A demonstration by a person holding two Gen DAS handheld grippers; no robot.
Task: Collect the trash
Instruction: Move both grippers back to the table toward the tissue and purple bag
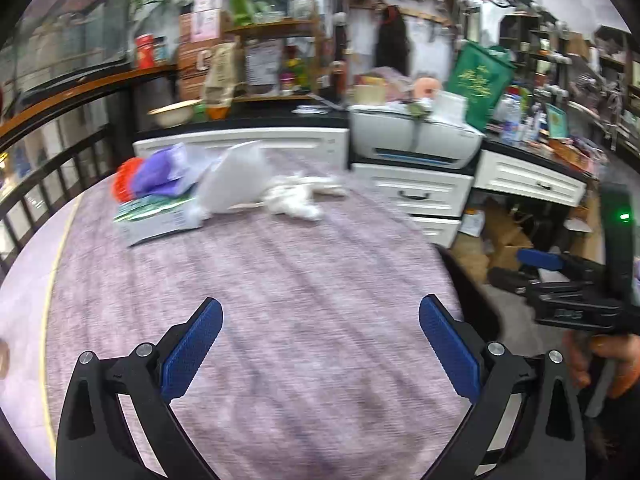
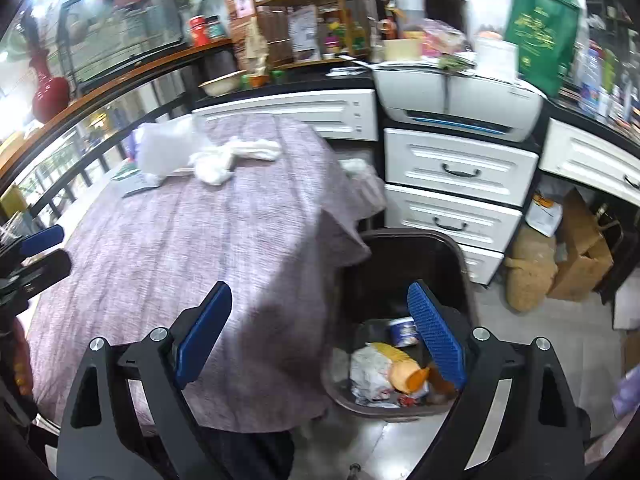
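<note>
Only the right wrist view shows the bin [image 2: 400, 248] (trash inside) — both grippers' fingers [image 1: 192, 354] [image 2: 436, 340] spread, empty.

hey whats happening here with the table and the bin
A person is clearing trash with a hand-held gripper in each hand. Both are open and empty: the left hand-held gripper hovers over the purple tablecloth, the right hand-held gripper is by the dark bin, which already holds wrappers. Crumpled white tissue and a plastic bag remain at the table's far end.

Mauve woven tablecloth [image 1: 280, 280], dark bin [image 2: 452, 252], blue-padded tools.
</note>
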